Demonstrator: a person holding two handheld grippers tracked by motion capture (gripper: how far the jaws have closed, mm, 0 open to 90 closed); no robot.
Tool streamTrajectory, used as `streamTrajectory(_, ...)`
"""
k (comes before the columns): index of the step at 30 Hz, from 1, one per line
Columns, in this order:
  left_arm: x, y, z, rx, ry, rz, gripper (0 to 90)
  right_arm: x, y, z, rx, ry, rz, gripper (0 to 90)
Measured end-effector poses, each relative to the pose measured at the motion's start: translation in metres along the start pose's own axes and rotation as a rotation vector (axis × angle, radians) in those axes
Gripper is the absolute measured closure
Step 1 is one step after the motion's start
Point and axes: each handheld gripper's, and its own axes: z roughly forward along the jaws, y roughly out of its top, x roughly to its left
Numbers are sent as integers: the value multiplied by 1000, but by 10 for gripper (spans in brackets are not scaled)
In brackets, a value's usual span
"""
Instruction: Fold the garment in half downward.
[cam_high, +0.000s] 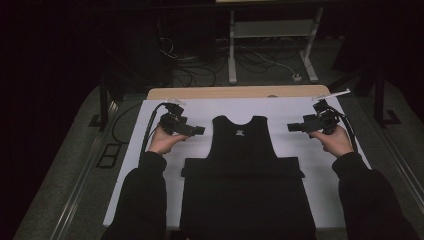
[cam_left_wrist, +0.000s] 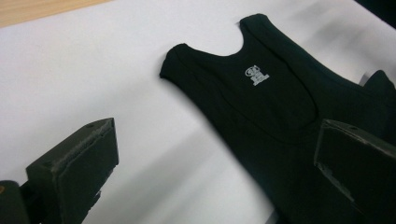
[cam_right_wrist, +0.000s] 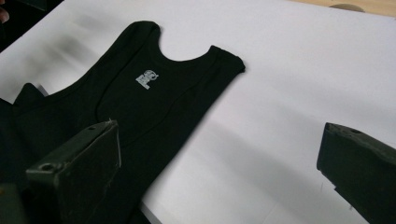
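Holding my left gripper (cam_high: 200, 131) and right gripper (cam_high: 291, 127) wide open and empty either side of the black tank top (cam_high: 244, 145) lying flat at the frame's centre, I should, I judge, pinch both shoulder straps evenly before folding.

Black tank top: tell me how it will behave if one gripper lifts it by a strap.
The black tank top lies flat with its lower part folded up, so it is probably limp cloth that would sag and unfold. It looks thin, likely light. On the white sheet it may drag rather than slide cleanly.
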Motion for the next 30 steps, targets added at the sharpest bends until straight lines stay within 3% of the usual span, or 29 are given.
streamTrajectory(11, 0, -2, 14, 3, -6, -13, 0, -1, -1, 11, 7, 11, -2, 0)
streamTrajectory(20, -3, -9, 29, 50, -23, 0, 0, 3, -7, 33, 40, 25, -12, 0)
streamTrajectory(24, -4, -9, 32, 29, -23, -23, 0, 6, -8, 41, 53, 32, -16, 0)
streamTrajectory(30, -6, -11, 36, 36, -28, -16, 0, 9, -9, 49, 62, 40, -24, 0)
